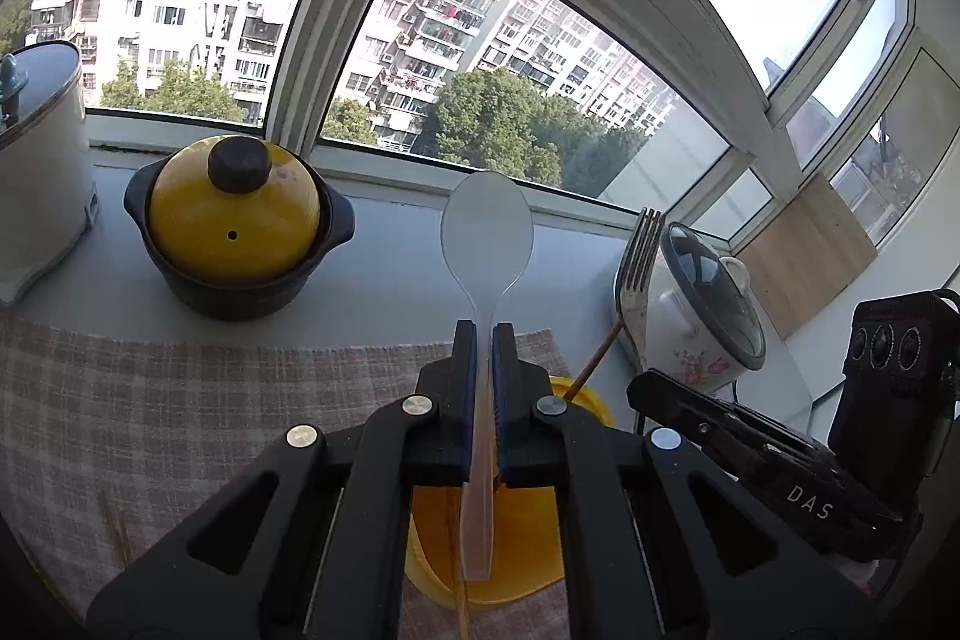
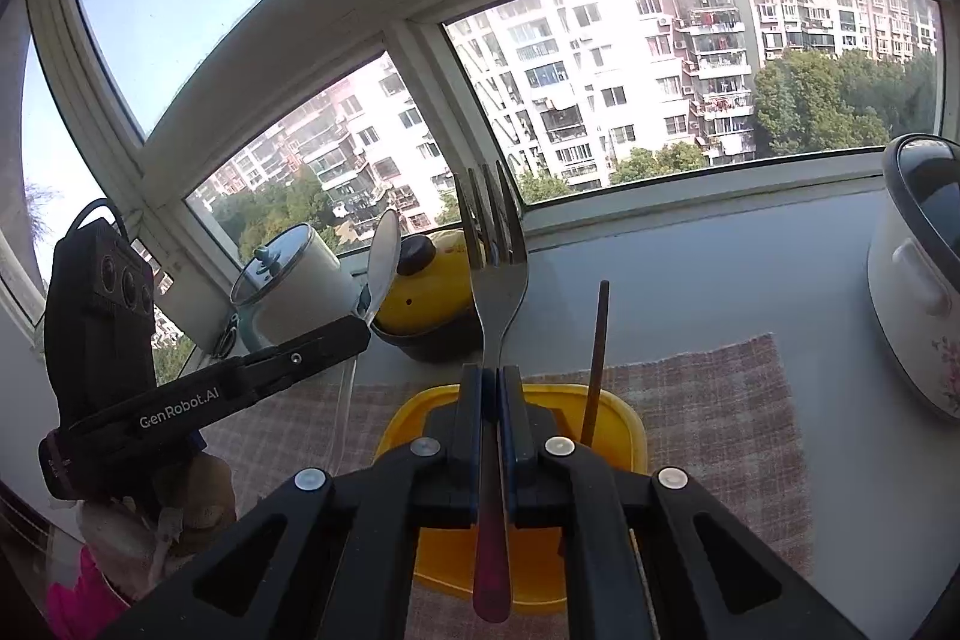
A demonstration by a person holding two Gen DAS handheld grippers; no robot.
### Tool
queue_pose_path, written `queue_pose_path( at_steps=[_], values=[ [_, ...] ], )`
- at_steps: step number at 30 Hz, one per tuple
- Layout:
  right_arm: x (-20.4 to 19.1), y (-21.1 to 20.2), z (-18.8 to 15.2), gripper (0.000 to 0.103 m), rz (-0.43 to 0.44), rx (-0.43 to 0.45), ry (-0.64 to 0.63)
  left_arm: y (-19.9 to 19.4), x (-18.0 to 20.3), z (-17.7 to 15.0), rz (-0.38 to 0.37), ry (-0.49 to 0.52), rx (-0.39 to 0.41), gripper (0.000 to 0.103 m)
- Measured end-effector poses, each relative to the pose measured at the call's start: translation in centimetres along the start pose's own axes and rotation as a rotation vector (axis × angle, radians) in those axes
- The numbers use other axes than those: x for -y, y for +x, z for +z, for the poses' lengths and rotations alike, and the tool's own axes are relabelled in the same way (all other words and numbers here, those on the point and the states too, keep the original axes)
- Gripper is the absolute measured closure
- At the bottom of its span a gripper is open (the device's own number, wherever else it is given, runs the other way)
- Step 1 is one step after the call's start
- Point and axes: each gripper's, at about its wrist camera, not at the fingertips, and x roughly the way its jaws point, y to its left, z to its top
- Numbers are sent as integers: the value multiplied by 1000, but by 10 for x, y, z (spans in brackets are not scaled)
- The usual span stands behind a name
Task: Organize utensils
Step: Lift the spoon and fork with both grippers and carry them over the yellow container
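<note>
My left gripper (image 1: pixel 485 334) is shut on a clear plastic spoon (image 1: pixel 486 226), bowl up, handle hanging down over a yellow container (image 1: pixel 528 538) on the checked cloth. My right gripper (image 2: pixel 491 376) is shut on a metal fork (image 2: pixel 493 256), tines up, its reddish handle over the same yellow container (image 2: pixel 618 430). A brown chopstick (image 2: pixel 596 358) stands in the container. The fork (image 1: pixel 641 250) and the right gripper (image 1: pixel 636 388) also show in the left wrist view; the spoon (image 2: pixel 384 256) and the left gripper (image 2: pixel 360 328) show in the right wrist view.
A yellow-lidded black pot (image 1: pixel 237 226) and a white pot (image 1: pixel 36 178) stand on the sill at left. A floral white cooker (image 1: pixel 696 322) with a glass lid stands at right. A wooden board (image 1: pixel 804 256) leans in the corner. Another chopstick (image 1: pixel 117 526) lies on the checked cloth (image 1: pixel 180 430).
</note>
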Motion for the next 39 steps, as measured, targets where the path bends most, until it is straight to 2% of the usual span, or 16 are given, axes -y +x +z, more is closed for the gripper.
queue_pose_path(
  at_steps=[9,23,28,32,39],
  values=[
    [12,15,-2,100,-1,-21,15,25,-2,-1,-11,20,-37,101],
    [15,29,-5,103,-4,-42,23,28,1,-6,2,54,-55,101],
    [12,30,-2,103,-23,-20,-11,27,1,-7,4,56,-51,100],
    [20,39,-9,103,3,-57,31,27,1,-9,4,61,-52,100],
    [25,43,-19,103,13,-36,33,29,4,-12,-2,75,-60,100]
  ],
)
